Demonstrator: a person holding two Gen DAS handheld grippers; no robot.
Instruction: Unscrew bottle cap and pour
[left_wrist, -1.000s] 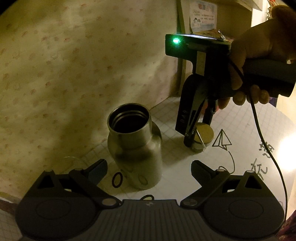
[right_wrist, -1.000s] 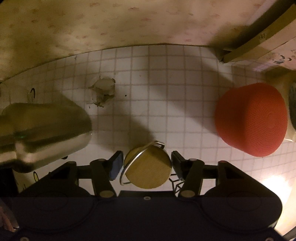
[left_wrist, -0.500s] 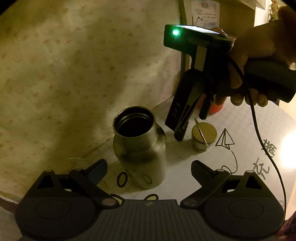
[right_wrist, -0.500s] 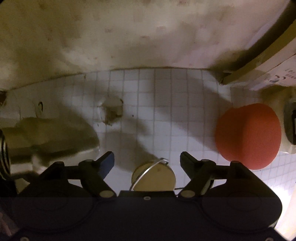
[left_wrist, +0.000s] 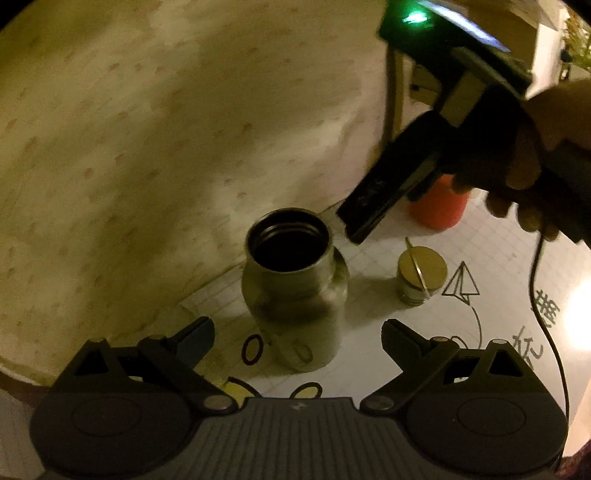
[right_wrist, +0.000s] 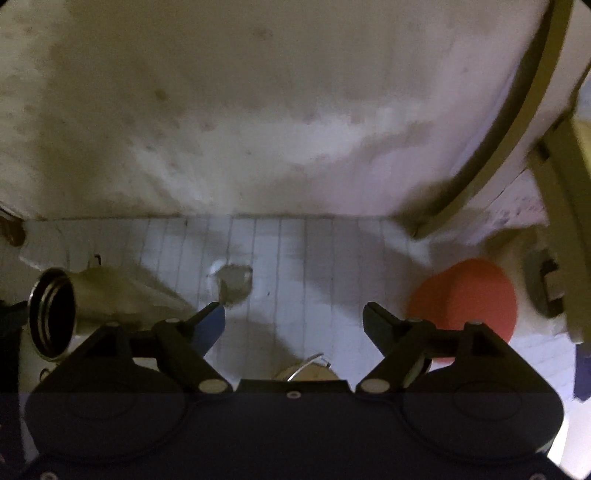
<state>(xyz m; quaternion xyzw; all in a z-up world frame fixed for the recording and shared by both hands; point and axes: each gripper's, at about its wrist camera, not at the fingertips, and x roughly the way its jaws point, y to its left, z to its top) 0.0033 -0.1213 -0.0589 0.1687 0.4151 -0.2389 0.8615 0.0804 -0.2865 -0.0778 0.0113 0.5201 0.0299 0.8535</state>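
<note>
Left wrist view looks down on a stainless steel bottle (left_wrist: 295, 291) standing upright on the worktop (left_wrist: 373, 343), its threaded mouth uncovered and dark inside. It sits near the back edge of the worktop, where a pale speckled wall (left_wrist: 166, 129) rises. The left hand-held gripper (left_wrist: 297, 334) has its jaws spread wide with the bottle's lower body between them, and neither finger touches the steel. To the right of the bottle, well apart from it, the bottle cap (left_wrist: 421, 275) stands on the gridded sheet covering the worktop, wooden top up, with a wire bail lying across it. A paper-plane drawing (left_wrist: 461, 286) is printed just beside the cap, and a blurred orange cup-shaped object (left_wrist: 439, 206) stands farther back toward the wall. The right hand-held gripper (left_wrist: 354, 225) hangs in the air above the worktop, held by a person's hand (left_wrist: 528, 173), its tip close to the bottle's rim but apart from it; a green light glows on its top, and a black cable trails down from it.

Right wrist view shows the right hand-held gripper (right_wrist: 293, 321) with its fingers apart and nothing between them. The cap (right_wrist: 308, 369) peeks out at the lower middle, mostly hidden by the gripper's body. The bottle (right_wrist: 53, 314) appears at the left edge, mouth toward the camera, and the orange object (right_wrist: 465, 299) sits to the right near the back edge.
</note>
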